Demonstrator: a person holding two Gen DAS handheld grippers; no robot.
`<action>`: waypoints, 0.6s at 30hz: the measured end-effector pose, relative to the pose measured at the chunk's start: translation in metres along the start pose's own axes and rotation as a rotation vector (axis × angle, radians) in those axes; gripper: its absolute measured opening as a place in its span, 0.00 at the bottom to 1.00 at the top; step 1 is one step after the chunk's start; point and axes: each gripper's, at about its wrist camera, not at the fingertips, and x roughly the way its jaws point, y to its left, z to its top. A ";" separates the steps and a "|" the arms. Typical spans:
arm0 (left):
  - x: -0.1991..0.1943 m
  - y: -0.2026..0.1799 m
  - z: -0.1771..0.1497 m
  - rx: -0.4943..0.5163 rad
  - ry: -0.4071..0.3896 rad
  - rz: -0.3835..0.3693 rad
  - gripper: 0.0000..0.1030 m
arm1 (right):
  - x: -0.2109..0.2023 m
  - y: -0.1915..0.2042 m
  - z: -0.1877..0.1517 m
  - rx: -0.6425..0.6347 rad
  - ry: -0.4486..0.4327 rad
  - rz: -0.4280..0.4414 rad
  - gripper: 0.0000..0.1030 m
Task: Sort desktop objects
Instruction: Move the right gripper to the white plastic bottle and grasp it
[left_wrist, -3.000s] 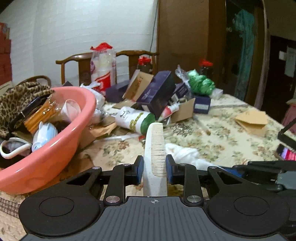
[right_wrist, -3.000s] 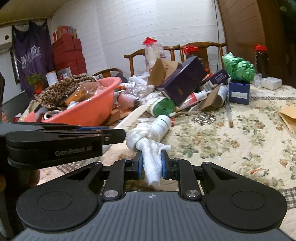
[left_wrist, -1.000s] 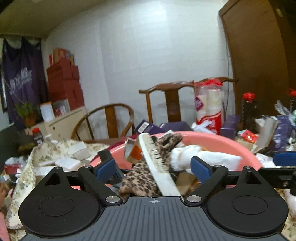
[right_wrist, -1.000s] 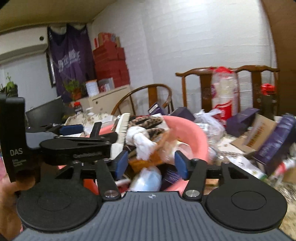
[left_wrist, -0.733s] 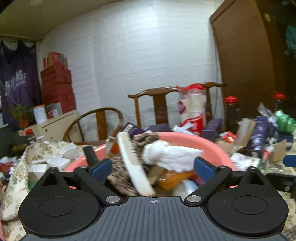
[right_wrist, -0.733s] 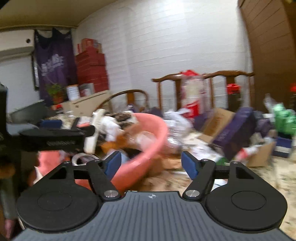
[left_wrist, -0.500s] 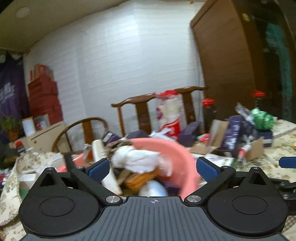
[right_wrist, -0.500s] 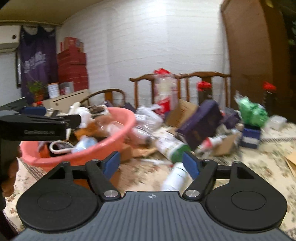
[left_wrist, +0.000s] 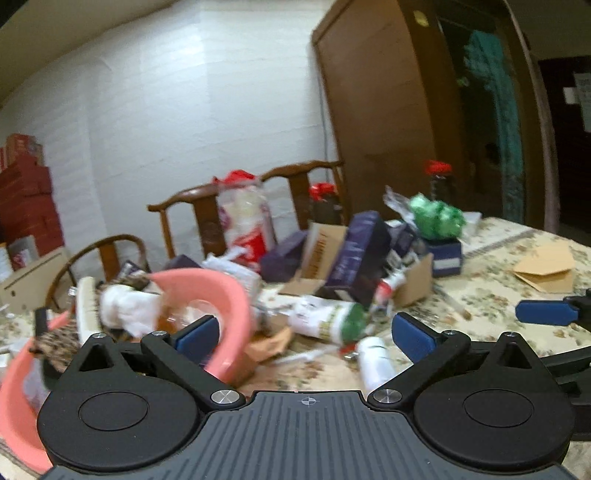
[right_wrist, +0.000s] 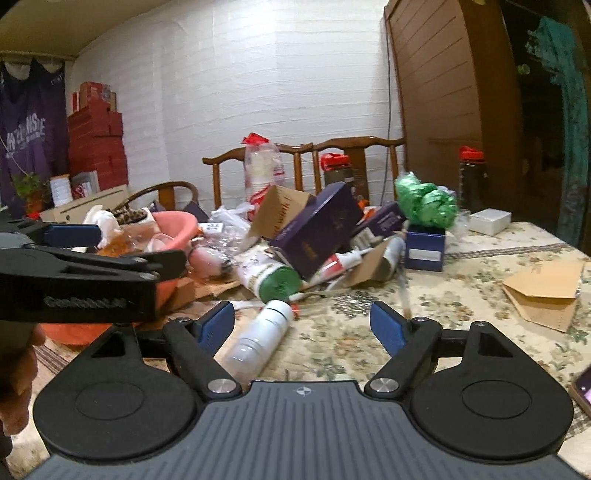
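A: Desktop clutter covers the counter (right_wrist: 461, 266), which carries a floral cloth and fills the lower right of both views. What is the biggest thing on it?

B: The pink basin (left_wrist: 229, 295), at lower left in the left wrist view and left of centre in the right wrist view. It is heaped full: a white comb (left_wrist: 85, 310), a white knotted rope (left_wrist: 125, 304) and a leopard-print cloth (left_wrist: 55, 338) show above its rim.

A: And beside the basin?

B: Toward centre frame, a pile: a dark purple box (right_wrist: 317, 229) leaning tilted on an open cardboard box (right_wrist: 277, 210), with a green-capped white bottle (right_wrist: 269, 277) lying on its side below them. A green ribbon bundle (right_wrist: 424, 203) sits on a small blue box (right_wrist: 424, 249) to the right. Brown envelopes (right_wrist: 543, 291) lie well apart at the right edge.

A: Smaller things?

B: A white bottle (right_wrist: 262, 332) lies on the cloth at lower centre, just ahead of the right claw (right_wrist: 302, 325).

A: The claws themselves?

B: The left claw (left_wrist: 303, 334) is spread wide with nothing between its pads. The right claw is also spread apart and holds nothing; the white bottle shows in the gap but no pad touches it.
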 end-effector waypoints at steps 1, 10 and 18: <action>0.002 -0.002 -0.001 -0.002 0.004 -0.003 1.00 | 0.000 0.000 -0.001 -0.006 0.002 -0.011 0.81; 0.027 0.000 -0.013 -0.030 0.078 -0.042 1.00 | 0.017 -0.005 -0.010 -0.008 0.061 -0.033 0.81; 0.039 0.022 -0.031 -0.096 0.126 -0.108 1.00 | 0.031 0.006 -0.014 -0.042 0.112 -0.044 0.81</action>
